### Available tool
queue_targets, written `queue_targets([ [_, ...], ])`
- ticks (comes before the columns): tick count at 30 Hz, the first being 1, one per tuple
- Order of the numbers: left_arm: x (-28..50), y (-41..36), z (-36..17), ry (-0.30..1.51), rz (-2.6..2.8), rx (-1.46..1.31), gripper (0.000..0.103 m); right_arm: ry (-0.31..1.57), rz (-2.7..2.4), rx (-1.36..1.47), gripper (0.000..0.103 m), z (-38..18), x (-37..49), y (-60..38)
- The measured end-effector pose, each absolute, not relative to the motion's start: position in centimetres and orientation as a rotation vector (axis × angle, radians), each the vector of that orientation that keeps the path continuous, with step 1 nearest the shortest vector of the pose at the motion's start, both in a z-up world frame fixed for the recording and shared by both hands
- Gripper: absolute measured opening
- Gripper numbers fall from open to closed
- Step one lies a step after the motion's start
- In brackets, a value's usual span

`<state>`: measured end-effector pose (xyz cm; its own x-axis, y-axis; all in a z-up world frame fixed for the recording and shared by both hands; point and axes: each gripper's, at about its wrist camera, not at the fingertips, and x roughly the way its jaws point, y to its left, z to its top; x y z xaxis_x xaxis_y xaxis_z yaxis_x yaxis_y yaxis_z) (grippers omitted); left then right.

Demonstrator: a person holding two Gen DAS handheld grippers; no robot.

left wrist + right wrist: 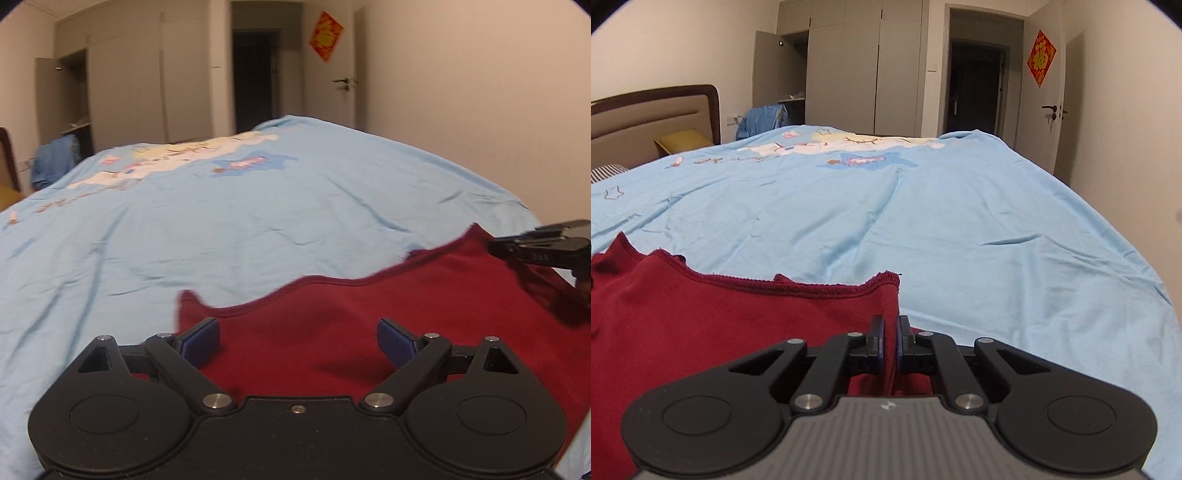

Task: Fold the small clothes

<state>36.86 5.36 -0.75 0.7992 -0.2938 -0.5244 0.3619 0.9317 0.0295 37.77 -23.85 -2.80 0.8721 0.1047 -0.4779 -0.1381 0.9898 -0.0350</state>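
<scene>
L gripper spread wide, blue pads hovering over dark red garment, apparently not touching it. Garment lies on light blue bedspread w/ cartoon print. R gripper enters at right edge over garment's far corner; grip unclear, too blurred. Red door ornament behind.

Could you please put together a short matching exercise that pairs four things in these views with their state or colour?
Things:
1. left gripper
2. right gripper
3. garment
4. bedsheet

States:
A. light blue, spread over the bed
B. jaws wide apart, over the cloth
C. dark red, lying on the bed
D. jaws closed on a cloth edge

Pairs: 1-B, 2-D, 3-C, 4-A
</scene>
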Motion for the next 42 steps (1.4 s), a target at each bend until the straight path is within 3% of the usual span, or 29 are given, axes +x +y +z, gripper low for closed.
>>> queue_targets([
  [2, 38.1, 4.6, -1.6, 0.563, -0.377, 0.117, 0.091, 0.483, 0.105, -0.088, 0.02, -2.5, 37.4, -23.7],
  [6, 40.4, 5.1, -3.1, 0.604, -0.313, 0.065, 0.09, 0.44, 0.122, -0.094, 0.065, -1.0, 35.6, -23.4],
  [9, 41.6, 7.3, -4.6, 0.648, -0.248, -0.029, 0.091, 0.42, 0.212, -0.102, 0.085, -0.1, 34.0, -22.3],
  [11, 41.4, 8.6, -5.3, 0.627, -0.244, -0.096, 0.091, 0.415, 0.275, -0.117, 0.091, 0.0, 33.3, -21.2],
  [22, 40.2, 11.2, -7.1, 0.546, -0.222, -0.236, 0.087, 0.495, 0.345, -0.088, 0.103, -4.0, 35.8, -18.3],
  [26, 40.1, 11.4, -7.3, 0.531, -0.232, -0.255, 0.088, 0.535, 0.342, 0.045, 0.102, -5.9, 37.2, -20.0],
  [42, 40.2, 11.5, -7.7, 0.521, -0.259, -0.245, 0.094, 0.514, 0.321, 0.016, 0.102, -6.1, 36.4, -19.2],
])
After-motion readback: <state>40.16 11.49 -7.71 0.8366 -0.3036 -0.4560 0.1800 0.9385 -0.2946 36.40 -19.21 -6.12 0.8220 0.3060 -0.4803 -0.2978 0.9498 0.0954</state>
